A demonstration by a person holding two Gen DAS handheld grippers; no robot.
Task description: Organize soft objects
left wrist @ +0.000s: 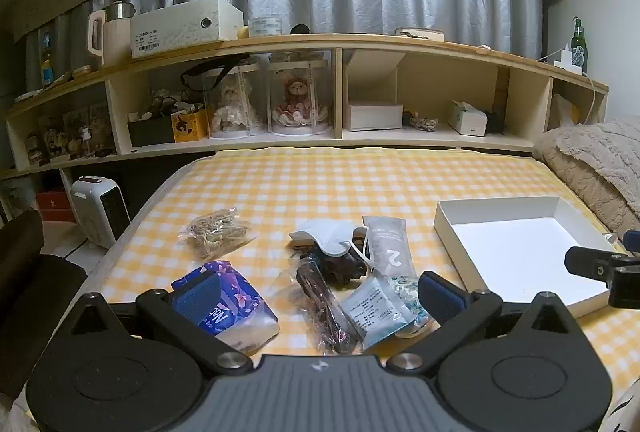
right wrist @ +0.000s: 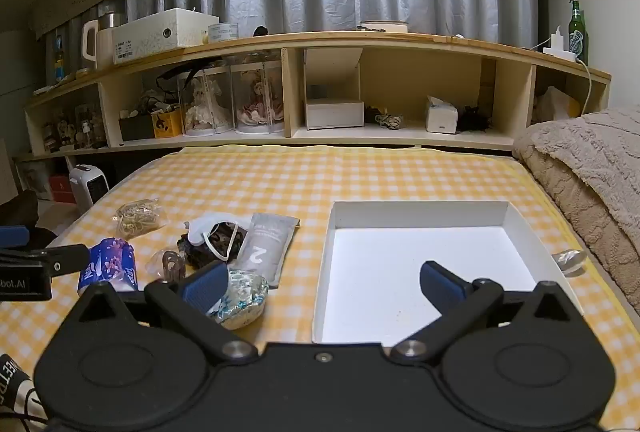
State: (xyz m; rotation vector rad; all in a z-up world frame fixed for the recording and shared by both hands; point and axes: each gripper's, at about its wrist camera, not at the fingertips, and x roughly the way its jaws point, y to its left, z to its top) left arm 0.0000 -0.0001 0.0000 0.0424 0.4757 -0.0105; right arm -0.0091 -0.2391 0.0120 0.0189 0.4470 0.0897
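Observation:
Soft items lie on the yellow checked bed: a purple tissue pack, a bag of beige cords, a white face mask over a dark bundle, a grey pouch marked 2, a clear bag with a brown cable, a pale sachet and a floral pouch. An empty white box sits to the right. My left gripper is open above the pile. My right gripper is open over the box's left wall.
A beige blanket is heaped on the bed's right side. A wooden shelf unit with dolls, boxes and a green bottle runs behind the bed. A white heater stands on the floor at left. A crumpled clear wrapper lies beside the box.

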